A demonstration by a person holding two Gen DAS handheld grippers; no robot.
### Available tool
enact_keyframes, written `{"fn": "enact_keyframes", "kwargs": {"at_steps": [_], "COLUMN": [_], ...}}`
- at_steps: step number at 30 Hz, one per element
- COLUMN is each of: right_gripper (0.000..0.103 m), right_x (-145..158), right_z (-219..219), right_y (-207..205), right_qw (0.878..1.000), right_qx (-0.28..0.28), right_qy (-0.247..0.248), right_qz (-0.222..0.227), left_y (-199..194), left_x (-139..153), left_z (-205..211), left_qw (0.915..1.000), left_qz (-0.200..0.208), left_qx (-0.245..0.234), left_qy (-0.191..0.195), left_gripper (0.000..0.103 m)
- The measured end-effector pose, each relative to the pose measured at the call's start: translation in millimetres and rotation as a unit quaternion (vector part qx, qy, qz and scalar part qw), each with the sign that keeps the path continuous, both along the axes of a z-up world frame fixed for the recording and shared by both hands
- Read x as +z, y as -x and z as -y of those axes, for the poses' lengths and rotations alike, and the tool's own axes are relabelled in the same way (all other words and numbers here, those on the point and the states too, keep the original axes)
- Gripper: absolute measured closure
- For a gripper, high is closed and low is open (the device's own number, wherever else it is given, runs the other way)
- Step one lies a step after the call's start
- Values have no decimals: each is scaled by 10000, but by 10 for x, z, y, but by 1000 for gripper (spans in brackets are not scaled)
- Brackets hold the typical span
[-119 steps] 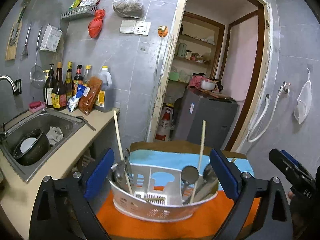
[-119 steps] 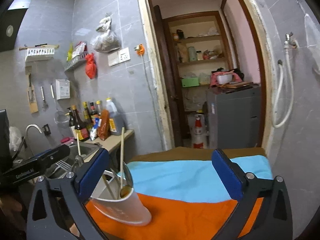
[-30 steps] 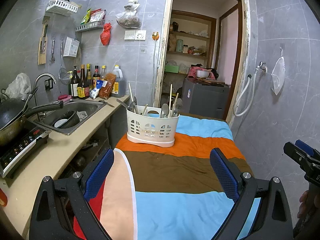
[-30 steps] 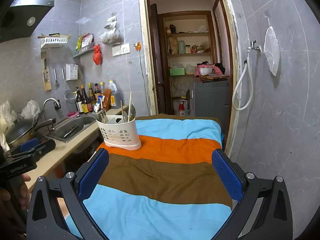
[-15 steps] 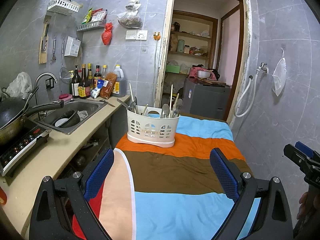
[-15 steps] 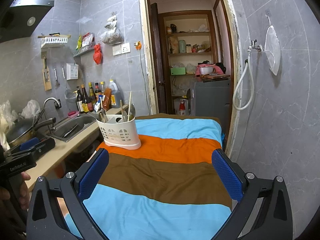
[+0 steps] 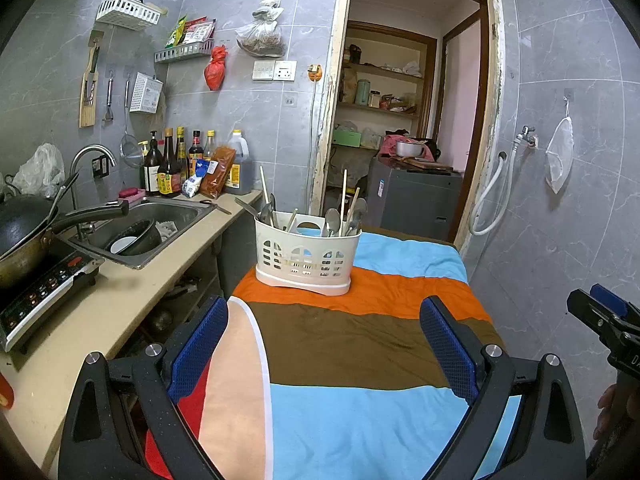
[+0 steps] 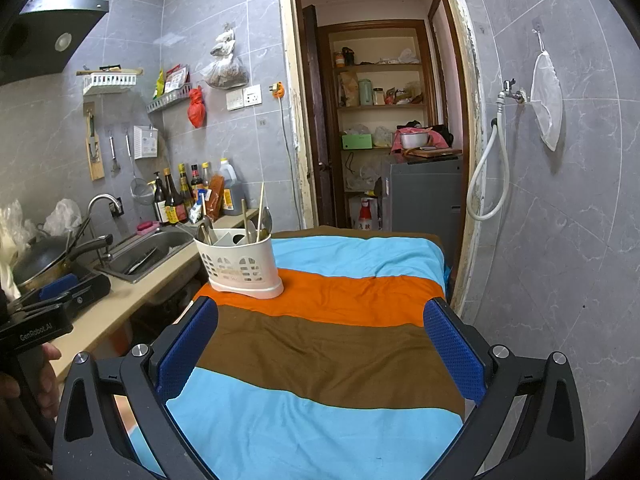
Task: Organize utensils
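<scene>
1. Left wrist view: your left tongs (image 7: 324, 348) hang wide apart over the striped cloth (image 7: 360, 344), blue pads gripping nothing.
2. The white utensil caddy (image 7: 307, 258) stands upright on the orange band of that cloth, well beyond the tongs, at the far left part of the surface.
3. Spoons (image 7: 332, 220) and chopsticks (image 7: 343, 196) stick up out of the caddy's compartments; which compartment holds what, you cannot tell from here.
4. To the left, the kitchen surface (image 7: 120, 296) carries a steel sink (image 7: 160, 216) with a dark bowl (image 7: 138, 234) inside, a row of sauce bottles (image 7: 176, 164) against the tiled wall, and a wok (image 7: 24, 236) on an induction hob (image 7: 44, 284).
5. At the right edge, your right tongs (image 7: 604, 316) show from the side, held in your hand (image 7: 612, 412).
6. Right wrist view: your right tongs (image 8: 320, 340) are likewise spread wide and empty, poised above the brown and blue bands of the cloth (image 8: 340, 356).
7. The caddy (image 8: 239, 266) sits left of centre on the orange band, near the cloth's left edge and beside the sink surface (image 8: 116, 304), its spoons (image 8: 265, 218) and chopsticks (image 8: 260, 208) standing upright.
8. At the lower left, your left tongs (image 8: 60, 292) appear side-on; whether they are apart cannot be read from this angle.
9. Beyond the cloth, an open doorway (image 8: 380, 120) shows pantry shelves.
</scene>
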State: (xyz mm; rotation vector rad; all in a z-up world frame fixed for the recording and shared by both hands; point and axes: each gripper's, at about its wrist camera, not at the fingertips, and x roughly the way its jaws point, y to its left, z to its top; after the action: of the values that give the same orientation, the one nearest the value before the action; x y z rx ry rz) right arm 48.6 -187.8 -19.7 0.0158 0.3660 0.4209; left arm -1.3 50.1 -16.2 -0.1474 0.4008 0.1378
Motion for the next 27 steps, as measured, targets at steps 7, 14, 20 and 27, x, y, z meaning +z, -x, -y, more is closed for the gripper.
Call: {"fn": "enact_keyframes", "kwargs": {"at_steps": [7,14,20,27], "right_gripper": [0,0,0,0], "right_x": [4,9,1,0], "right_z": [2,7,9,10], "right_y": [-4,-10,-10,-14], "right_qw": [10000,10000,10000,10000], "right_qx": [-4,0,-3,4], "right_qy": [-2,0,-2,-1], "right_qz": [-5,-10,-17,-27], "left_y": [-2,-6,1,-12], "left_x": [1,2,2,-39], "left_z": [3,11,41,58], "left_qw": [10000,10000,9997,9993], "left_qz": [-6,-9,10,3], "left_qx": [2,-9,138,173], "left_qy": [-7,12,-184,-319], "left_gripper": [9,9,9,9]}}
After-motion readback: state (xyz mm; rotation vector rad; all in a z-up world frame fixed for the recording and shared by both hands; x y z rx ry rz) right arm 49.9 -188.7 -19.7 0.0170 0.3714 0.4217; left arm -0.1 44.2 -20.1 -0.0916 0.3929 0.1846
